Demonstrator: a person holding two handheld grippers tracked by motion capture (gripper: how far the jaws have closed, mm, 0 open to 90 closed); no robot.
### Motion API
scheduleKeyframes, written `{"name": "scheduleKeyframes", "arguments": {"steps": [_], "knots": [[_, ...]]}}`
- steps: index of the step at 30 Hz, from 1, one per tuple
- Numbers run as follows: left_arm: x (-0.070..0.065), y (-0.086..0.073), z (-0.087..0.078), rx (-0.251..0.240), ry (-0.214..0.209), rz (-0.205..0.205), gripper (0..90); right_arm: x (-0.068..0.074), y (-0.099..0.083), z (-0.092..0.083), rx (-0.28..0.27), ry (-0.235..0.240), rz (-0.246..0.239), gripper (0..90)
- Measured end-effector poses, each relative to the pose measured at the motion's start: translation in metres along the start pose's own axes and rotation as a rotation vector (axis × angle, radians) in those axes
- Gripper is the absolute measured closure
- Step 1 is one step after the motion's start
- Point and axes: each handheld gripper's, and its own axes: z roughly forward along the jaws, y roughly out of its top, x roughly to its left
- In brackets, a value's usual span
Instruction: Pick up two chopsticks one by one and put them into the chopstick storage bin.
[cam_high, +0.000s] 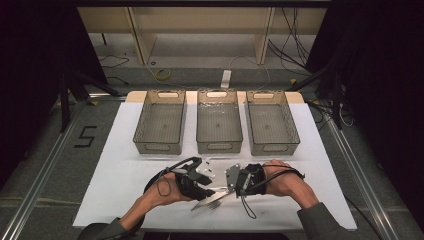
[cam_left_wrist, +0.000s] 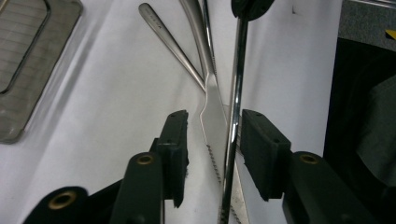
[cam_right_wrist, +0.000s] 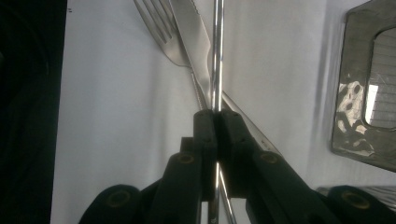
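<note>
Thin steel utensil (cam_right_wrist: 216, 51), type not discernible, pinched in the closed right gripper (cam_right_wrist: 216, 112) and passing between the spread pads of the left gripper (cam_left_wrist: 212, 140), low over a knife (cam_left_wrist: 212, 116) and fork (cam_right_wrist: 161, 32) near the front edge. White table sheet (cam_high: 115, 150); three empty mesh bins (cam_high: 219, 125) behind. Floor marked "5" (cam_high: 86, 136).

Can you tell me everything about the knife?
The knife is shiny silver metal, with a slim handle and tiny saw teeth along one edge of its blade. It lies flat on the white sheet, with its blade between the open jaws of the left claw, not pinched. Another silver handle seems to slip under it.
</note>
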Motion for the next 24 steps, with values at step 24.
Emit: {"name": "scheduleKeyframes", "arguments": {"steps": [24], "knots": [[-0.0071, 0.0008, 0.0050, 0.054, -0.061, 0.043, 85.3, 0.0032, 0.0034, 0.0024, 0.010, 0.011, -0.022, 83.7]]}}
